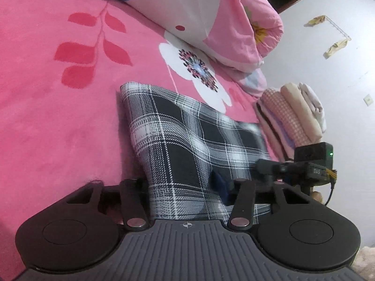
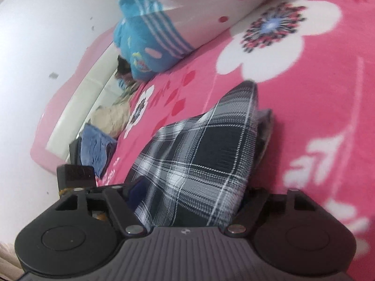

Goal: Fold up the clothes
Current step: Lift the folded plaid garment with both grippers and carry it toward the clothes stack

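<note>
A black-and-white plaid garment point(image 1: 178, 140) lies partly folded on the pink flowered blanket point(image 1: 58, 117), and its near edge rises off the bed. My left gripper point(image 1: 187, 187) is shut on that raised edge; the cloth hides the fingertips. My right gripper point(image 1: 269, 166) shows at the right of the left wrist view, close beside the same edge. In the right wrist view the plaid garment point(image 2: 206, 152) runs up between the fingers of my right gripper point(image 2: 189, 194), which is shut on it. The left gripper point(image 2: 77, 175) shows at the left, touching the cloth.
A rolled pink and white quilt point(image 1: 211, 18) lies at the head of the bed. A stack of folded clothes point(image 1: 293, 114) sits at the bed's right edge by the wall. A blue striped pillow point(image 2: 145, 35), a blue cloth point(image 2: 96, 149) and a beige bundle point(image 2: 110, 119) line the white bed frame point(image 2: 77, 103).
</note>
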`<action>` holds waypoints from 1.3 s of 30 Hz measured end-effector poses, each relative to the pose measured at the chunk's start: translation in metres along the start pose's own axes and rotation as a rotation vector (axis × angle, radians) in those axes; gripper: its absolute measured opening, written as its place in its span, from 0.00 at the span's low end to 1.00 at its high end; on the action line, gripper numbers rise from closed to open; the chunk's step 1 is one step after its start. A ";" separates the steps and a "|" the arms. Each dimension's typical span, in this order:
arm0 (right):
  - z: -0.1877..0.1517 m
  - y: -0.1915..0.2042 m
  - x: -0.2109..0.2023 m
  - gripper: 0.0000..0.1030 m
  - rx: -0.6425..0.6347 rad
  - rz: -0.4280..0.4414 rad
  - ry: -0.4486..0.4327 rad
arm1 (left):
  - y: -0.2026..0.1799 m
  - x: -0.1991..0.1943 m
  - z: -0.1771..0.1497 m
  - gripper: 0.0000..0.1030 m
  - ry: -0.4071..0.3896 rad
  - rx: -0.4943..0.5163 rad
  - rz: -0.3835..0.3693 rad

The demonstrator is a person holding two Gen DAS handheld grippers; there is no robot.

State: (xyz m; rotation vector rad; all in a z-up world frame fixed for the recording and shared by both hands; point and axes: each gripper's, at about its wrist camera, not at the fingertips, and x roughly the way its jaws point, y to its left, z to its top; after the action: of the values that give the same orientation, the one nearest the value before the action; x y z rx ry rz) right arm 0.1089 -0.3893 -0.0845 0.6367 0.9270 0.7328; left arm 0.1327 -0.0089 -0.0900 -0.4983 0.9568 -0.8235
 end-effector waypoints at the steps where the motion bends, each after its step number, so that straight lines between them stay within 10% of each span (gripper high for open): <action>1: -0.001 0.002 0.002 0.51 -0.009 -0.013 -0.001 | -0.001 0.000 -0.001 0.35 -0.008 0.006 0.008; 7: -0.013 0.024 -0.009 0.32 -0.069 -0.078 -0.076 | -0.019 -0.008 -0.006 0.14 -0.073 0.046 0.010; 27: -0.118 0.120 -0.167 0.30 -0.199 -0.158 -0.604 | -0.190 -0.039 -0.019 0.12 -0.178 0.432 -0.165; 39: -0.225 0.077 -0.292 0.30 0.011 -0.317 -1.182 | -0.360 0.108 -0.026 0.12 0.033 0.888 -0.358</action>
State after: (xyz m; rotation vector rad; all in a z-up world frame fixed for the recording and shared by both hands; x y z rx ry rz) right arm -0.2256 -0.5344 0.0084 0.7586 -0.0767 -0.0097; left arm 0.0048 -0.3127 0.0917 0.1281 0.4485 -1.4709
